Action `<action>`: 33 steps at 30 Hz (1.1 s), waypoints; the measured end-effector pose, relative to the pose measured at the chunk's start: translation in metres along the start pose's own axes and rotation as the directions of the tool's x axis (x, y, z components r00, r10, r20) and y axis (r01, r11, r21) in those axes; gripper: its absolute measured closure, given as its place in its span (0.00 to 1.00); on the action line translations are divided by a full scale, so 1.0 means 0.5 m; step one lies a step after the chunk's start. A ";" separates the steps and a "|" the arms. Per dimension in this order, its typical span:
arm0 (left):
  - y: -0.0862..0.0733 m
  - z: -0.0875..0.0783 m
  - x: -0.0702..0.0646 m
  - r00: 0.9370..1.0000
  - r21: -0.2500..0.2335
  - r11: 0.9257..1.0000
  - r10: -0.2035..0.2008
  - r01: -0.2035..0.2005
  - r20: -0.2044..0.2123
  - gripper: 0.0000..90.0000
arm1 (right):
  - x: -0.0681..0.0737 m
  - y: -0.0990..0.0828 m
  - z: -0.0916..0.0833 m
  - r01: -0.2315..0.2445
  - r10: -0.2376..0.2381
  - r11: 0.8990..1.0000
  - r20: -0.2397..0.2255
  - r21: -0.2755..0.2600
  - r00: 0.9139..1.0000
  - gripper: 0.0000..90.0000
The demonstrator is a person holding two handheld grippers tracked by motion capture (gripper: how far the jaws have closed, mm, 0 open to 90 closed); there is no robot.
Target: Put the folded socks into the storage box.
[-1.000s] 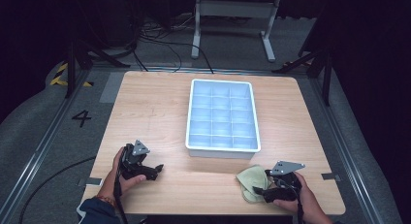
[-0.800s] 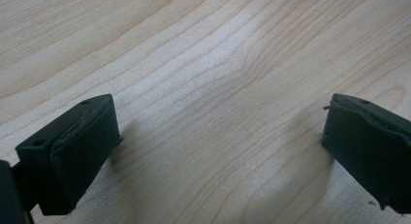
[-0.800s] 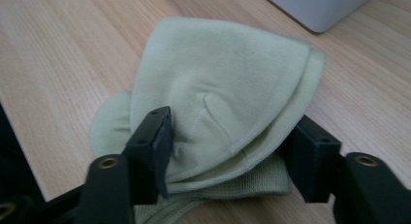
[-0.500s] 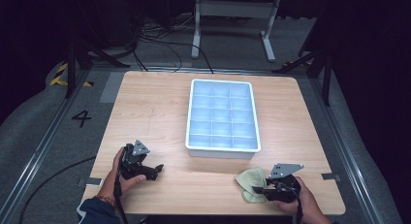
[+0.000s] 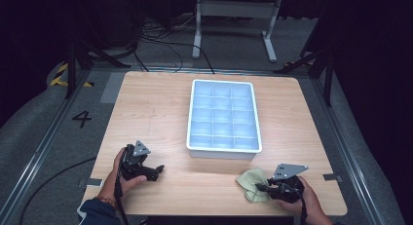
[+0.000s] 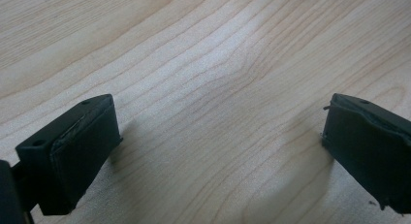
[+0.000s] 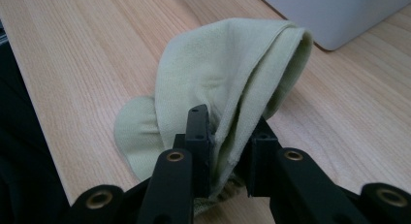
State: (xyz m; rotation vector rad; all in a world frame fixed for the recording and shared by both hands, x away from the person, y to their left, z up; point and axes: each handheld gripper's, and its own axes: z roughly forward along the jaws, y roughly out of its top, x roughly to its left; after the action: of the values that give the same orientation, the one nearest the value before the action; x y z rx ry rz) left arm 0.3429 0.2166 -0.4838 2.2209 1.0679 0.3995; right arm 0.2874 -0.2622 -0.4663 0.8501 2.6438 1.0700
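Cloth (image 7: 228,73), pale green, soft and light, lies bunched at the near right of the tabletop (image 5: 156,118), just near of the tray (image 5: 223,151). My right gripper (image 7: 228,136) jaws have just closed on its near fold; my left gripper (image 6: 218,151) jaws gape empty.

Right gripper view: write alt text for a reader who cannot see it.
The right gripper has just closed its two black jaws on a folded pale green cloth lying on a light wooden table. A white tray's corner sits behind.
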 end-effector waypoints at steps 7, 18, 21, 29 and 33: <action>0.000 0.000 0.000 1.000 0.000 1.000 0.000 0.000 -0.001 0.00 | -0.007 -0.002 -0.012 0.004 -0.004 1.000 0.015 -0.022 1.000 0.86; 0.000 0.000 0.000 1.000 0.000 1.000 0.000 0.000 -0.001 0.00 | -0.018 -0.004 -0.032 -0.008 0.010 0.998 0.025 -0.067 1.000 0.86; 0.000 0.000 0.000 1.000 0.000 1.000 0.000 0.000 -0.001 0.00 | -0.018 -0.004 -0.035 0.000 0.002 0.997 0.027 -0.074 1.000 0.86; 0.000 0.000 0.000 1.000 0.000 1.000 0.000 0.000 -0.001 0.00 | -0.018 0.000 -0.054 0.010 -0.004 0.992 0.053 -0.123 0.999 0.87; 0.000 0.000 0.000 1.000 0.000 1.000 0.000 0.000 -0.001 0.00 | -0.022 -0.001 -0.067 0.011 -0.001 0.989 0.065 -0.148 0.998 0.87</action>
State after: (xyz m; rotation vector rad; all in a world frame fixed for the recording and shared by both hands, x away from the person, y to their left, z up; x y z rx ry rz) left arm 0.3430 0.2167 -0.4838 2.2209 1.0680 0.4004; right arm 0.2847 -0.2883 -0.4428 0.8313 2.4767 1.1990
